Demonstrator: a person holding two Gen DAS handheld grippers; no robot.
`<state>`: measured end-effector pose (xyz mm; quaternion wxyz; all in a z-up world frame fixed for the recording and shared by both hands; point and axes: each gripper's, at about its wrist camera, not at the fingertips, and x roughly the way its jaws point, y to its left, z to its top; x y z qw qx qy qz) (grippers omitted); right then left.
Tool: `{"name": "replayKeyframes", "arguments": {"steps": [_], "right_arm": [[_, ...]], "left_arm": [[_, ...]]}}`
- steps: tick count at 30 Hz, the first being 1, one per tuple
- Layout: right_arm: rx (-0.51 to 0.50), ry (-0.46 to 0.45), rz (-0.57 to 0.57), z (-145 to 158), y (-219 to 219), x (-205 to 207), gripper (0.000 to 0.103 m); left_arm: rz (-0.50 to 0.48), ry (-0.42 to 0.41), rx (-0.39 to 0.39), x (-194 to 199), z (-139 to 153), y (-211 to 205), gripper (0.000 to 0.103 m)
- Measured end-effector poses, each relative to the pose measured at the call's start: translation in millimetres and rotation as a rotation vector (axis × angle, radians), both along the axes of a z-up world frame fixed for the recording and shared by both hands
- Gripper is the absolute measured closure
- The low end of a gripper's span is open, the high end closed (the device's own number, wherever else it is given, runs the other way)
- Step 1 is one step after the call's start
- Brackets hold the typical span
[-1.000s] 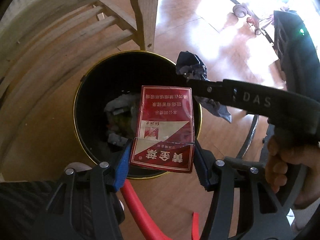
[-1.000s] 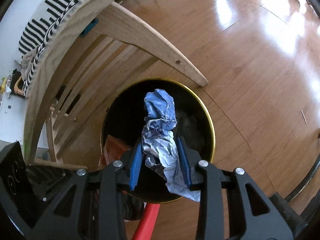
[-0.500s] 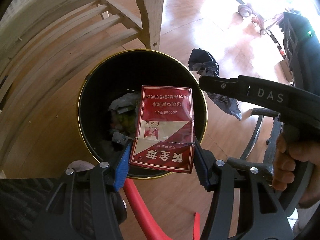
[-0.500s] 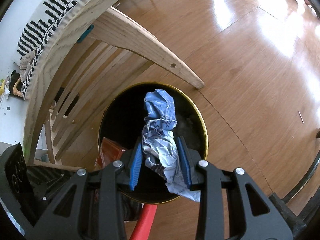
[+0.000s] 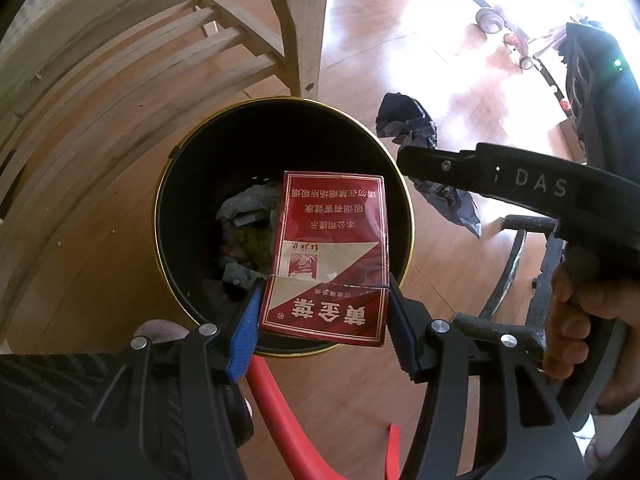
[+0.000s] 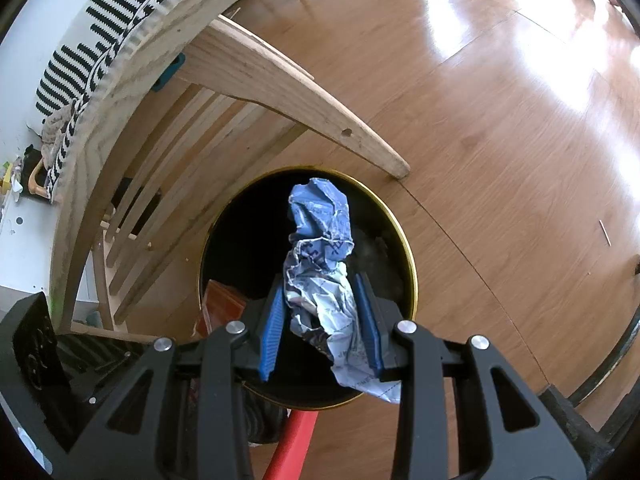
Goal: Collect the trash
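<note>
My left gripper (image 5: 324, 320) is shut on a red cigarette pack (image 5: 332, 252) with white Chinese print and holds it over the mouth of a black round bin with a gold rim (image 5: 188, 152). The bin holds crumpled trash (image 5: 248, 232). My right gripper (image 6: 324, 320) is shut on a crumpled blue and white wrapper (image 6: 320, 248) above the same bin (image 6: 404, 236). In the left wrist view the right gripper's arm (image 5: 500, 180) reaches in from the right, the wrapper (image 5: 416, 128) hanging just outside the bin's right rim. The red pack also shows in the right wrist view (image 6: 220, 304).
A wooden chair (image 5: 296, 20) stands right behind the bin, its leg (image 6: 320, 108) close to the rim. Wooden floor (image 6: 500, 120) spreads to the right. A red strip (image 5: 280, 408) lies below the bin. A wheeled frame (image 5: 516, 252) stands at the right.
Both views have shifted slightly over the bin. The right gripper with the wrapper has drifted right, away from the bin's centre. Both grips are unchanged.
</note>
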<state>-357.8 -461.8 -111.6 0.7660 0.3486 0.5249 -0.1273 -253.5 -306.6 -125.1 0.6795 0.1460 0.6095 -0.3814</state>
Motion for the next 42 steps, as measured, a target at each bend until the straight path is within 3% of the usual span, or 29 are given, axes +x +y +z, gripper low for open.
{"name": "replayKeyframes", "arguments": {"steps": [2, 3, 4, 5, 8, 10, 12, 15, 19, 21, 25, 29, 32, 34, 38, 40, 42], "right_arm": [[0.02, -0.016, -0.015, 0, -2, -1, 0.064], [0.031, -0.016, -0.028, 0, -4, -1, 0.062], [0.046, -0.003, -0.039, -2, -5, -1, 0.05], [0.076, 0.003, -0.054, -4, -7, -1, 0.034], [0.109, -0.02, -0.078, -5, -9, -3, 0.015], [0.116, -0.034, -0.087, -2, -9, -4, 0.007], [0.095, -0.039, -0.101, 3, -10, -7, 0.007], [-0.037, -0.017, -0.123, 23, -10, -11, 0.007], [-0.391, -0.067, -0.148, 81, -2, -22, 0.007], [-0.505, -0.127, -0.155, 111, 4, -23, 0.007], [-0.666, -0.314, -0.128, 184, 35, -5, 0.007], [-0.631, -0.49, -0.052, 229, 67, 44, 0.007], [-0.466, -0.46, -0.032, 233, 88, 109, 0.007], [-0.391, -0.419, -0.035, 231, 99, 153, 0.007], [-0.289, -0.372, -0.005, 221, 152, 233, 0.007], [-0.317, -0.383, 0.022, 217, 193, 257, 0.007], [-0.382, -0.384, 0.077, 210, 225, 267, 0.007]], "left_arm": [[0.003, 0.024, -0.002, 0, -3, -1, 0.04], [0.005, 0.048, -0.009, 0, -4, -1, 0.026], [0.009, 0.063, -0.022, -2, -5, -1, 0.009], [0.008, 0.056, -0.028, -3, -4, -1, 0.007], [-0.006, 0.049, -0.039, -6, -2, -2, 0.006], [0.007, 0.057, -0.028, -5, -4, -1, 0.006], [0.031, 0.051, -0.028, -3, -2, 2, 0.006], [0.034, 0.015, -0.099, -8, 21, 8, 0.006], [-0.041, -0.093, -0.229, -26, 78, 19, 0.006], [-0.038, -0.208, -0.305, -28, 117, 32, 0.006], [0.106, -0.477, -0.404, 5, 193, 77, 0.006], [0.272, -0.644, -0.361, 59, 239, 130, 0.006], [0.421, -0.727, -0.277, 101, 253, 181, 0.006], [0.509, -0.706, -0.224, 129, 251, 217, 0.006], [0.651, -0.67, -0.213, 170, 234, 282, 0.006], [0.716, -0.672, -0.188, 184, 227, 303, 0.006], [0.81, -0.703, -0.077, 203, 211, 321, 0.006]]}}
